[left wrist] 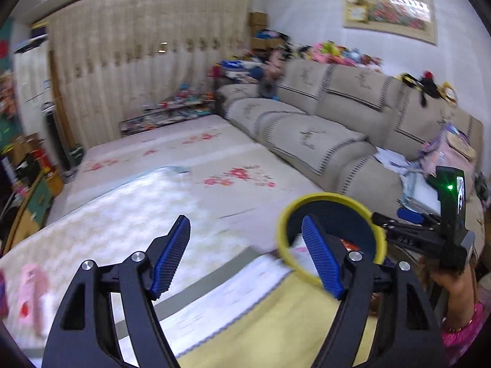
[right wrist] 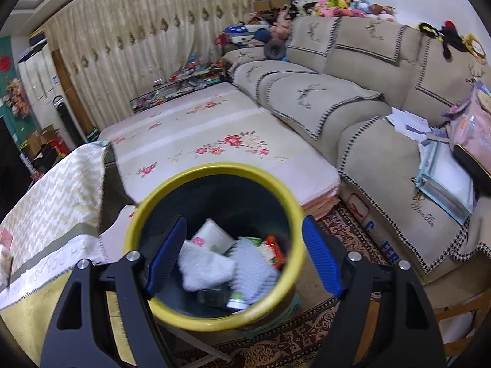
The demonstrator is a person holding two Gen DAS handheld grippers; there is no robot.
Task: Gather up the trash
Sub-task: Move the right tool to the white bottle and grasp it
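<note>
Hovering over the yellow-rimmed trash bin, the right hand-held gripper has its blue fingers spread, with nothing between them. Inside the bin lie a white cloth, a bluish cloth and a red wrapper. The left hand-held gripper, likewise spread and empty, sits above the desk beside the bin. A pink packet lies on the desk's far left. Behind stands a beige sofa.
</note>
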